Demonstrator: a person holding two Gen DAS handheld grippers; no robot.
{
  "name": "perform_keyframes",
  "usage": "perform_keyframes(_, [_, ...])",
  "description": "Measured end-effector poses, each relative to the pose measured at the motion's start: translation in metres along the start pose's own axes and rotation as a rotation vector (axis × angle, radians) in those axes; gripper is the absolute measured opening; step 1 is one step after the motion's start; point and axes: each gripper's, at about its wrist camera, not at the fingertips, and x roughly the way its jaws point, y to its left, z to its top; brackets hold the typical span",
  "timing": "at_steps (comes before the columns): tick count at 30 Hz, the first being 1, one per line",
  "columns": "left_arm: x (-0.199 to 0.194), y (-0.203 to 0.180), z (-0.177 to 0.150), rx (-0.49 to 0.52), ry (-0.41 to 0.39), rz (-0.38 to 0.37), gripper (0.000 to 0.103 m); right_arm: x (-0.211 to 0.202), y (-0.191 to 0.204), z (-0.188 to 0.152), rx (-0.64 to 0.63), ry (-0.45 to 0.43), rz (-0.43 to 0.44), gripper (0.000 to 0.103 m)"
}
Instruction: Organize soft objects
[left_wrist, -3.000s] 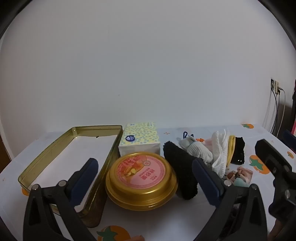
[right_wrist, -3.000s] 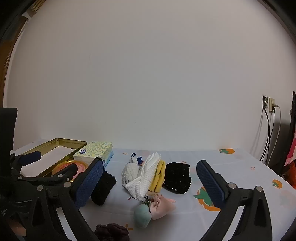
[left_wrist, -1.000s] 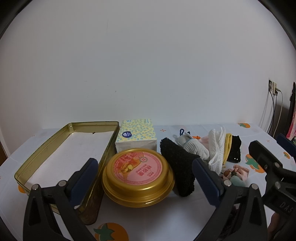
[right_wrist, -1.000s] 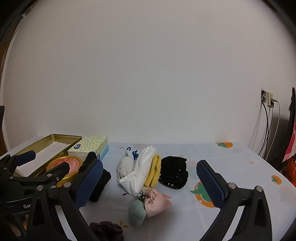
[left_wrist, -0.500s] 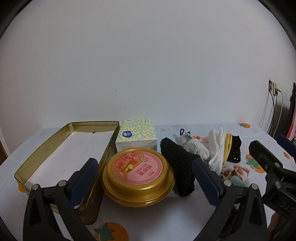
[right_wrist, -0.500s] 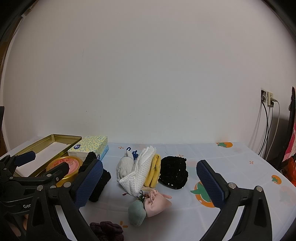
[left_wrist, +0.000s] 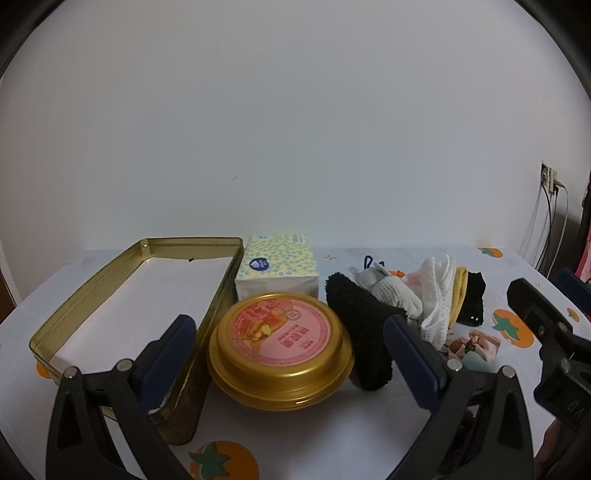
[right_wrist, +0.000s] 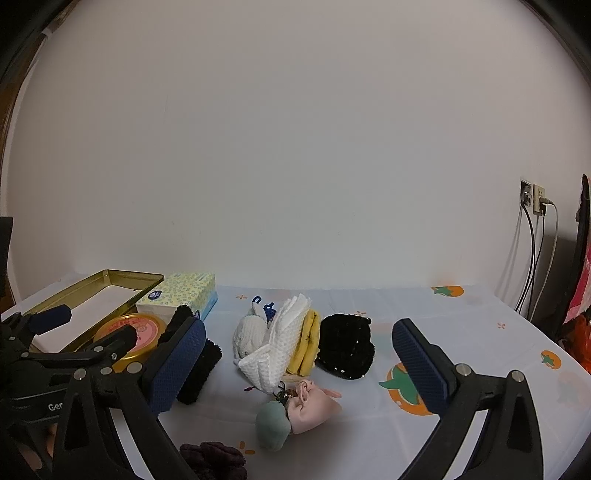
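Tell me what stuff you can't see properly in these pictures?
- Round tin: lid on, contents hidden in both views.
- Dark scrunchie: right view, cut off by the bottom edge.
- Pink and green plush: left view, partly behind the left hand-held gripper.
- Black fuzzy cloth: right view, partly behind the right hand-held gripper.
- Tin lid's writing: too small.
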Motion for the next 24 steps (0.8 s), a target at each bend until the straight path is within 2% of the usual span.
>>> perform_keyframes(9, [-0.007, -0.008, -0.001, 0.045, -0.011, -0.062, 0.103, -0.001, -0.015, 0.005, 0.012, -0.019, -0.048, 0.102])
perform_keyframes(12, [-0.010, -0.017, -0.004, 0.073, 0.022, -0.113, 0.103, -0.002, -0.018, 0.008, -0.053, -0.061, -0.138, 0.102])
perform_keyframes(15, [-0.014, -0.029, -0.009, 0.103, 0.076, -0.192, 0.103, 0.001, -0.027, 0.010, -0.077, -0.062, -0.196, 0.102])
perform_keyframes(18, [-0.017, -0.051, -0.018, 0.163, 0.145, -0.281, 0.103, 0.007, -0.044, 0.012, -0.018, -0.012, -0.154, 0.102])
perform_keyframes(21, [-0.015, -0.074, -0.023, 0.254, 0.185, -0.275, 0.101, 0.015, -0.056, 0.010, 0.029, 0.055, -0.116, 0.102])
perform_keyframes(24, [-0.009, -0.093, -0.031, 0.298, 0.257, -0.309, 0.083, 0.019, -0.064, 0.006, 0.078, 0.108, -0.078, 0.102])
